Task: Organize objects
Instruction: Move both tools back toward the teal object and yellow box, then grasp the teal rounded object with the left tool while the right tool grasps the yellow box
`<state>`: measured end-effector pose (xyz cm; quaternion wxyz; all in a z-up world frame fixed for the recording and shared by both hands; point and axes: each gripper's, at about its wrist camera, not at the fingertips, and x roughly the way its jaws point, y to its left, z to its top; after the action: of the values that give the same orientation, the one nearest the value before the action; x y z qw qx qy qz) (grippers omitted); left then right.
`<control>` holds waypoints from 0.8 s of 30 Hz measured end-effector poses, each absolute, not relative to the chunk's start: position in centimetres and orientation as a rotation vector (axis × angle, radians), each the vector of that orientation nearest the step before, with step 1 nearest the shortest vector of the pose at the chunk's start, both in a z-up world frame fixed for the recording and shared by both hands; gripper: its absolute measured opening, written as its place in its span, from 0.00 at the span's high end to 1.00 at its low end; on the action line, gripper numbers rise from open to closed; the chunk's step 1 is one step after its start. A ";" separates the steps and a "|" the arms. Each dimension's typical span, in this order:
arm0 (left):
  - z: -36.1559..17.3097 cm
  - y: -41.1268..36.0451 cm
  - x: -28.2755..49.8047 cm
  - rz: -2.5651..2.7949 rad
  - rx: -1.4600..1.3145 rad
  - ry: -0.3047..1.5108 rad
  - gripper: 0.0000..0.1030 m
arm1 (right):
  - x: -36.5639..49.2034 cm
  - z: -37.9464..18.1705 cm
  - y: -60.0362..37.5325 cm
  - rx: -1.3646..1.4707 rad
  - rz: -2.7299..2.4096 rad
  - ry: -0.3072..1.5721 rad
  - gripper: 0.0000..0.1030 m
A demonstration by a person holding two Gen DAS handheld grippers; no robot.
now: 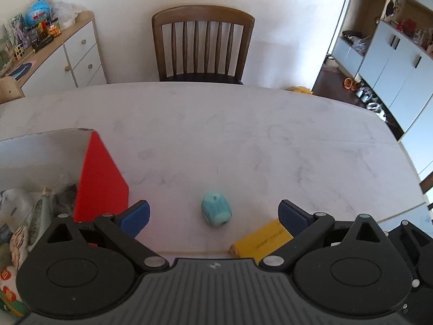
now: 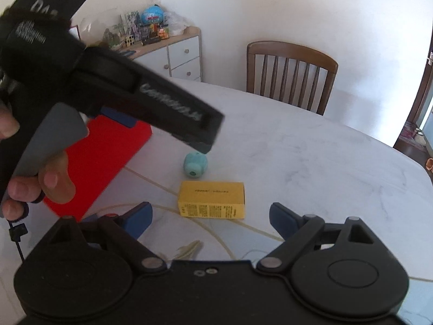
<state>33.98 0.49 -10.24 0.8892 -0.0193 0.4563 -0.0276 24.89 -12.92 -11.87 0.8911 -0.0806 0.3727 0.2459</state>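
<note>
**2 grippers over a marble table, nothing held**

The left gripper [image 1: 213, 216] hangs above the white marble-patterned table [image 1: 243, 140] with its 2 blue-padded jaws spread wide and nothing pinched. Between them, on the tabletop, lies a small pale turquoise barrel-shaped object [image 1: 216, 212] on its side, clear of both pads. Just right of it, near the table's front edge, a yellow rectangular cardboard box [image 1: 261, 241] lies flat, partly behind the right-hand jaw.

To the left stands an open white carton with a bright red side panel [image 1: 101, 178], holding assorted packets and bags.

The right gripper [image 2: 209, 218] is also spread wide and empty, pointing down at the yellow box, which lies just ahead of its tips, with the turquoise object just beyond it. In that view a hand [image 2: 40, 178] grips the grey handle of the left gripper, close to the red carton.

A brown wooden slat-back chair [image 1: 203, 43] stands at the table's far edge.
</note>
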 end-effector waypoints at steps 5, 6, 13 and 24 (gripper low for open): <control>-11.5 -0.3 35.8 -0.052 -0.028 0.968 0.01 | 26.4 -13.0 -12.4 -0.162 0.518 0.785 0.11; -11.7 -0.5 36.1 -0.053 -0.028 0.971 0.01 | 26.6 -13.2 -12.2 -0.164 0.520 0.785 0.12; -13.9 -1.1 37.6 -0.044 -0.018 1.021 0.02 | 27.3 -14.4 -11.6 -0.169 0.528 0.795 0.16; -15.5 -0.1 38.0 -0.048 -0.077 1.080 0.32 | 27.5 -15.3 -10.9 -0.176 0.545 0.790 0.21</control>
<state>38.05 -0.07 -15.46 0.8568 -0.0366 0.5139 -0.0226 27.50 -10.92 -15.26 0.8832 -0.0845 0.3797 0.2618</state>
